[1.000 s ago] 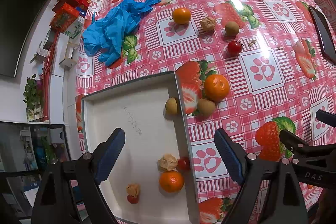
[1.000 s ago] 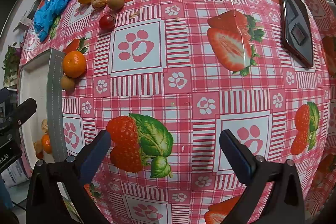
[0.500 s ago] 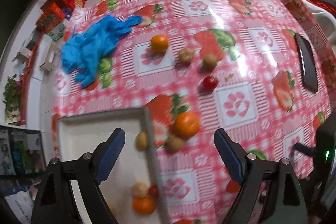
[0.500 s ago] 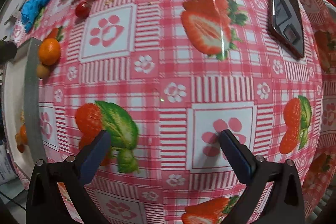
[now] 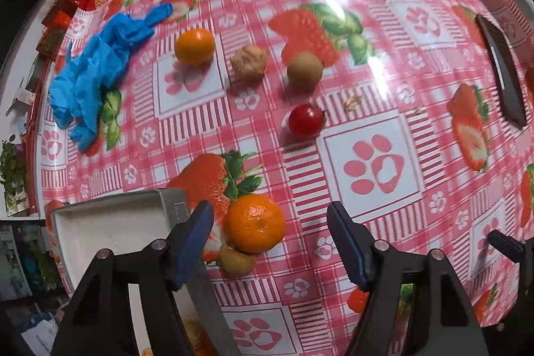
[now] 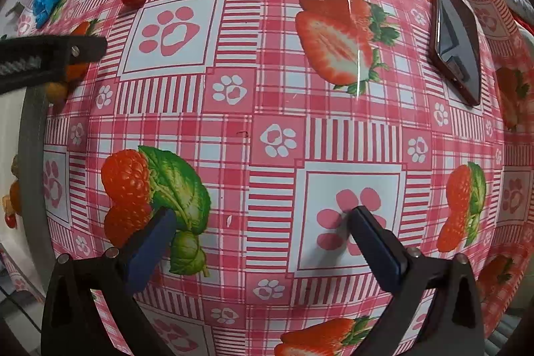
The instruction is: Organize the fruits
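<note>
Left claw (image 5: 270, 222) just been closing – jaws astride the mandarin (image 5: 255, 222) beside tray (image 5: 110, 222), pads not touching; right claw (image 6: 263, 226) released over bare bench (image 6: 267, 82)

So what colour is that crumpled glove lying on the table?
The glove is bright blue, clearest in the left wrist view, beside a small orange.

Strawberry-print tablecloth (image 5: 367, 155); glossy overhead glare

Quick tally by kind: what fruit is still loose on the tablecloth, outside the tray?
Oranges: 2
Brown round fruits: 2
Papery husked fruit: 1
Cherry tomato: 1
Total: 6
</note>
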A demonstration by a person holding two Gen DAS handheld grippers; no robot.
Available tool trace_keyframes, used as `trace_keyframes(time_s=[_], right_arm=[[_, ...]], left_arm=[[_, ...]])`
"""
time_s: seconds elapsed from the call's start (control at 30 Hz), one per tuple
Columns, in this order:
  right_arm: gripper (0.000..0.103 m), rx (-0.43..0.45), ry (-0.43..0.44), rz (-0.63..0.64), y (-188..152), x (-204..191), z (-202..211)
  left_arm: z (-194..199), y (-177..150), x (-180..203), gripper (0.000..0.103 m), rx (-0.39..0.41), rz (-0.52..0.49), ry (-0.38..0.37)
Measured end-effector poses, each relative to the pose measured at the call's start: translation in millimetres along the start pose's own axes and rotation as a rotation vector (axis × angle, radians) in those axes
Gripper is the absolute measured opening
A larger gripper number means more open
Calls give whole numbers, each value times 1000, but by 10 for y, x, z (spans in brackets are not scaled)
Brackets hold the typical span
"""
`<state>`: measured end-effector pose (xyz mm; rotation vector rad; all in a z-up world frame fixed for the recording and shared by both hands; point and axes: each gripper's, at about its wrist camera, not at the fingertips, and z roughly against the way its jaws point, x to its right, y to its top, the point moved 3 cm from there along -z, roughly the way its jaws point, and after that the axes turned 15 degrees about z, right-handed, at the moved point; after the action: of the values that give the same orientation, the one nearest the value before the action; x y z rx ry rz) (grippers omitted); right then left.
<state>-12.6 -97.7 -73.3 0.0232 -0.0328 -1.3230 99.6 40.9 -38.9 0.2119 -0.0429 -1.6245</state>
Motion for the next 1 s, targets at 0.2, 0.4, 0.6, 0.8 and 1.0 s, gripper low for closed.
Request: trace_keyframes(time_s=[0.2,0.4,0.6,0.8,1.0], right_arm=[[103,5,-7,-4,-27,-24,30],[103,15,-13,-12,37,16,32],[103,19,-15,-11,44,19,32],[103,24,-17,-10,36,15,38],[103,25,-17,-10,41,15,38]], left_arm=[[-121,-39,-31,73,-9,6,13],[-117,-31,-28,73,2,5,22],[-82,-46,19,73,8,-3,43],[-21,-77,109,73,19,-15,91],[25,-124,66,73,31,5,99]])
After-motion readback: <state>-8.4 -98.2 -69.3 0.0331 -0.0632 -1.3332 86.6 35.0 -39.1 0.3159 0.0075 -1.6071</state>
